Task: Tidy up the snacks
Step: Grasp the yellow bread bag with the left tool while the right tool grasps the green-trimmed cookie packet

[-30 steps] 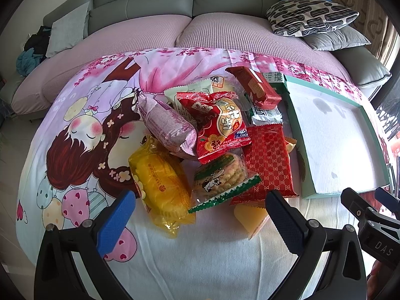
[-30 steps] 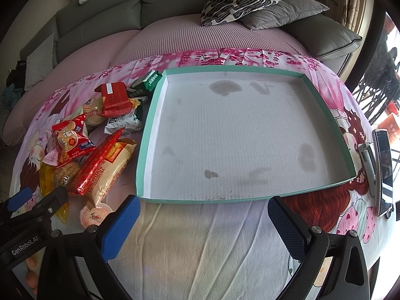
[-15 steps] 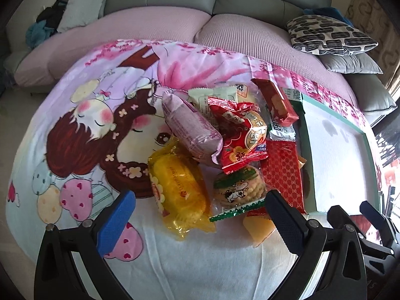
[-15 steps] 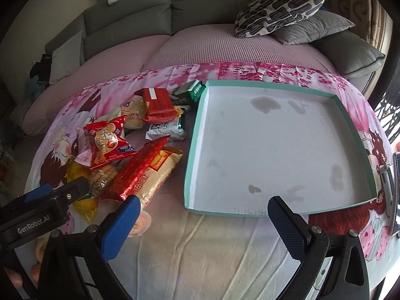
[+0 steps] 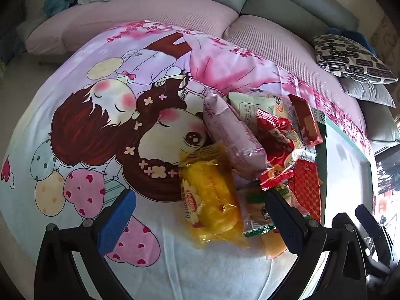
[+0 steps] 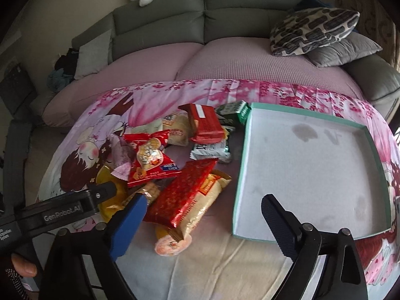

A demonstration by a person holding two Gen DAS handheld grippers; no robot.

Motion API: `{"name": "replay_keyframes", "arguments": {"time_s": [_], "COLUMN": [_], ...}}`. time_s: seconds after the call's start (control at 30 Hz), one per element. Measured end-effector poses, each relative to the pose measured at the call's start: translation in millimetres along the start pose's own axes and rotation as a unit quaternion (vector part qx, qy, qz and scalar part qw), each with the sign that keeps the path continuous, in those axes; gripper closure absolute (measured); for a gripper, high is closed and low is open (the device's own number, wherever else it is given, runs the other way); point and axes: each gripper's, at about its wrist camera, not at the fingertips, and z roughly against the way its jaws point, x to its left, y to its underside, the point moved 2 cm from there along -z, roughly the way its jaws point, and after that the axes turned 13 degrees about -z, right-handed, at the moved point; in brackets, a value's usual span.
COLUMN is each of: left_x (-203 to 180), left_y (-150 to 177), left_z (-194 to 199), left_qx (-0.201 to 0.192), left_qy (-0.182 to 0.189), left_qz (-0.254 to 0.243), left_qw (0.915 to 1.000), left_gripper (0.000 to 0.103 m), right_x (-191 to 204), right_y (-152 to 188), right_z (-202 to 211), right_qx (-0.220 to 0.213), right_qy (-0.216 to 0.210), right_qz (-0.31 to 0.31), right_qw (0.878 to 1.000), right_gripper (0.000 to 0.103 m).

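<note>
Both grippers have swung toward the heap of crinkly foil snack packets [image 6: 175, 165] at ten o'clock of the shallow mint-rimmed cardboard tray [image 6: 240, 175], the left gripper [image 5: 200, 225] with jaws apart and empty, the right gripper [image 6: 202, 222] closing on nothing yet, probably lining up a first pick.

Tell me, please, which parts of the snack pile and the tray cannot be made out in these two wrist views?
- Biscuit pack: left wrist view, partly behind the left gripper's finger.
- Yellow packet: right wrist view, mostly hidden by the left gripper's body and the right gripper's blue pad.
- Teal tray: left wrist view, cut off at the right edge.
- Small print on the green-and-white wrapper: too small to read.
</note>
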Motion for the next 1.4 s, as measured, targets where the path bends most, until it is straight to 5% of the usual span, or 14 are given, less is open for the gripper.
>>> {"name": "replay_keyframes", "arguments": {"time_s": [0.43, 0.67, 1.03, 1.4], "left_x": [8.3, 2.8, 2.4, 5.6], "left_y": [-3.8, -6.5, -5.7, -1.9], "left_z": [-25.0, -33.4, -53.0, -39.8], "left_qx": [0.040, 0.049, 0.072, 0.062], "left_qy": [0.022, 0.032, 0.040, 0.035], "left_qz": [0.028, 0.025, 0.031, 0.034], "left_qw": [0.9986, 0.9980, 0.9961, 0.9969], "left_gripper": [0.042, 0.047, 0.051, 0.056], "right_x": [60.7, 70.9, 86.4, 83.3], "right_y": [11.9, 22.0, 35.7, 35.4], "right_z": [-26.7, -47.1, -64.9, -59.6], "right_qx": [0.037, 0.068, 0.044, 0.037], "right_qy": [-0.015, -0.006, 0.040, 0.037], "right_qz": [0.111, 0.145, 0.216, 0.210], "right_qw": [0.993, 0.987, 0.975, 0.976], "right_gripper": [0.028, 0.033, 0.041, 0.044]}}
